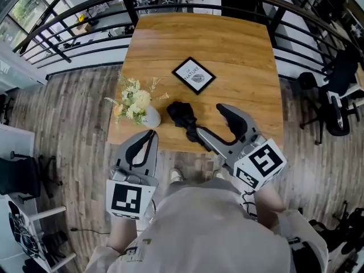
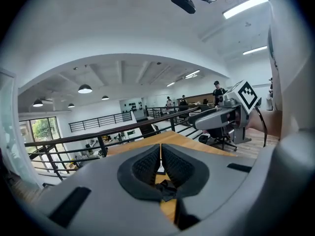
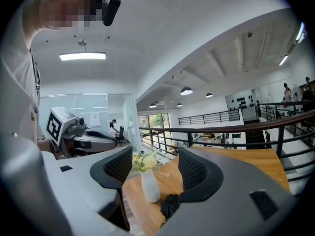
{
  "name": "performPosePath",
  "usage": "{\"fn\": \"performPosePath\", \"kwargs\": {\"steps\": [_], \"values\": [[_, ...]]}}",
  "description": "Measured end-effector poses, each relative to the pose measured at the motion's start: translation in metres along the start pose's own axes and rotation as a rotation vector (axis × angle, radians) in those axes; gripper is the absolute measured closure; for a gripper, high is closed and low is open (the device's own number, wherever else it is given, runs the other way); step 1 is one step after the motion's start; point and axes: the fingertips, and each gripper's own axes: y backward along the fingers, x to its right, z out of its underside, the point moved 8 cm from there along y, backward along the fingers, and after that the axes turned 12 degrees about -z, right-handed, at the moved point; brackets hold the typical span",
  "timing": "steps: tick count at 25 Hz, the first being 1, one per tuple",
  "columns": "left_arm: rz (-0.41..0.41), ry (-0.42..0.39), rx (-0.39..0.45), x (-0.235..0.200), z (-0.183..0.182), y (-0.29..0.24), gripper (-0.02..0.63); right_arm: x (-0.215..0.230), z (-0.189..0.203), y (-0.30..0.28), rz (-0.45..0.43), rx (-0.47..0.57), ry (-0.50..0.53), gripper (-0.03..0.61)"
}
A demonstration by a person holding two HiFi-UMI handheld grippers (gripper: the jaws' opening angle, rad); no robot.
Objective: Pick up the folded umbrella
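Folded umbrella (image 1: 183, 117), black, flat on the wooden bench (image 1: 239, 50) near its front edge, between the flower vase (image 1: 150, 118) and the right gripper (image 1: 209, 119). Right fingers (image 3: 195, 172) spread wide just beside it, gripping nothing. Left gripper (image 1: 149, 135) at the bench's front edge by the vase, fingers (image 2: 146, 165) pressed together, empty.

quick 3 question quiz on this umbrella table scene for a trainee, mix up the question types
1. True or false: the right gripper is shut on the folded umbrella.
2. What stands near the left edge of the table? A) vase of flowers B) mug C) laptop
3. Fill in: the jaws of the left gripper stand ___ (together / wide apart).

Key: 1 false, its jaws stand open; 2 A; 3 together.
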Motion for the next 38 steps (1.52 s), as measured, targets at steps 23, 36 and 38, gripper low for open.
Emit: {"fn": "performPosePath", "kwargs": {"steps": [23, 36, 38], "values": [[0.045, 0.123, -0.147, -0.025, 0.105, -0.05, 0.589, 0.052, 0.129, -0.117, -0.015, -0.408, -0.13, 0.24], [0.092, 0.195, -0.364, -0.017, 0.188, -0.076, 0.589, 0.074, 0.266, -0.157, -0.017, -0.733, -0.258, 0.229], [0.103, 0.198, -0.391, -0.014, 0.197, -0.077, 0.591, 0.076, 0.284, -0.16, -0.001, -0.763, -0.298, 0.229]]}}
